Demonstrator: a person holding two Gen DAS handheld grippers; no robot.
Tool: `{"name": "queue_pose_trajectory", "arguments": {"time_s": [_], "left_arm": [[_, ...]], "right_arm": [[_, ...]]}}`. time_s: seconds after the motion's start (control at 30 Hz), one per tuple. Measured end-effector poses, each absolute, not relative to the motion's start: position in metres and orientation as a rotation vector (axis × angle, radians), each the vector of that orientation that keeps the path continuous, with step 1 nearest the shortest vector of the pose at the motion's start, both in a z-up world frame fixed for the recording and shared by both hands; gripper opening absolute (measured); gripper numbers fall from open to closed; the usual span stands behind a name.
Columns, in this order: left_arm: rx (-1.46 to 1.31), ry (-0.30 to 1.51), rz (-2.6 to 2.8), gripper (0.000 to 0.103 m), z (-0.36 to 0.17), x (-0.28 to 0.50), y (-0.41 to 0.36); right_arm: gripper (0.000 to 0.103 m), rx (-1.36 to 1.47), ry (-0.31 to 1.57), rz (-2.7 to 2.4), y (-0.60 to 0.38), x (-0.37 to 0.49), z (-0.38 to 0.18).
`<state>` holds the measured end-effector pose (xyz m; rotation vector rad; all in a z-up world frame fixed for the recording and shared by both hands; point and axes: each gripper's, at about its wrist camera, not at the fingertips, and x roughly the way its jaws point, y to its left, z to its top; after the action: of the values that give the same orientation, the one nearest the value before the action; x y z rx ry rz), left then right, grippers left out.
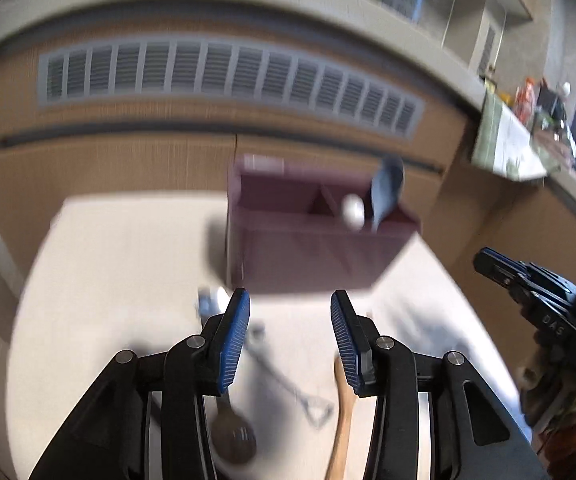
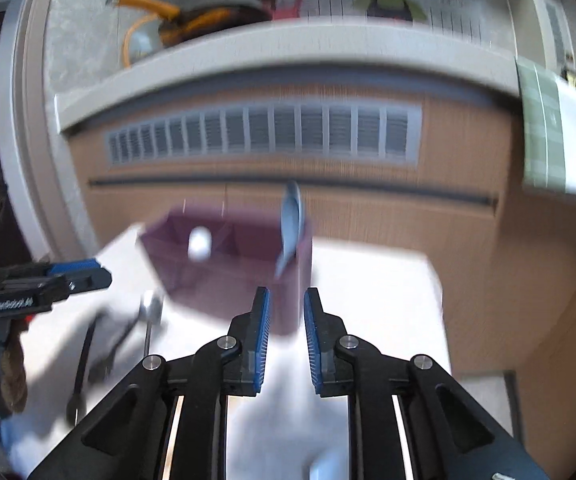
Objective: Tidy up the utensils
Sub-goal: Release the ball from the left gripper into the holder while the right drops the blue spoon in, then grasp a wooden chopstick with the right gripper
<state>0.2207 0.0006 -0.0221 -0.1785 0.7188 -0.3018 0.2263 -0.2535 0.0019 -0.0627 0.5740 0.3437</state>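
Both frames blurred. One maroon organizer on white table, holding two utensils: blue spoon, white one. Left gripper wide apart, right gripper parted; both empty. Loose on table: metal spoon, wooden handle.

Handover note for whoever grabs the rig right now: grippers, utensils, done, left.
Left gripper: open, empty, above the loose utensils.
Right gripper: open, empty, pointing at the organizer's near corner.
Purple organizer on the white table.
Done: blue spoon and a white-tipped utensil stand in the organizer.
Left, all on the table: metal spoon, wooden-handled utensil, a wire-handled tool; the right view shows more dark pieces. Images are blurred; exact count unclear.
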Motion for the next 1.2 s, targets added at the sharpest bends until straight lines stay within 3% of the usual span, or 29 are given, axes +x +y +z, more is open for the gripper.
{"name": "queue_pose_trajectory", "arguments": {"time_s": [0.2,0.4,0.73,1.2], "left_arm": [[-0.109,0.796,-0.328,0.043,-0.056,0.185,-0.020],[-0.083,0.848,-0.340,0.043,-0.066,0.169,-0.029],[-0.090,0.875,-0.297,0.043,-0.070,0.166,-0.021],[-0.128,0.873,-0.291,0.043,-0.074,0.165,-0.009]], "right_arm": [[0.017,-0.052,0.732,0.264,-0.290,0.180,-0.050],[0.022,0.205,0.918,0.255,-0.324,0.165,-0.095],[0.026,0.087,0.821,0.262,-0.289,0.176,-0.073],[0.023,-0.033,0.935,0.399,-0.194,0.209,-0.093]]}}
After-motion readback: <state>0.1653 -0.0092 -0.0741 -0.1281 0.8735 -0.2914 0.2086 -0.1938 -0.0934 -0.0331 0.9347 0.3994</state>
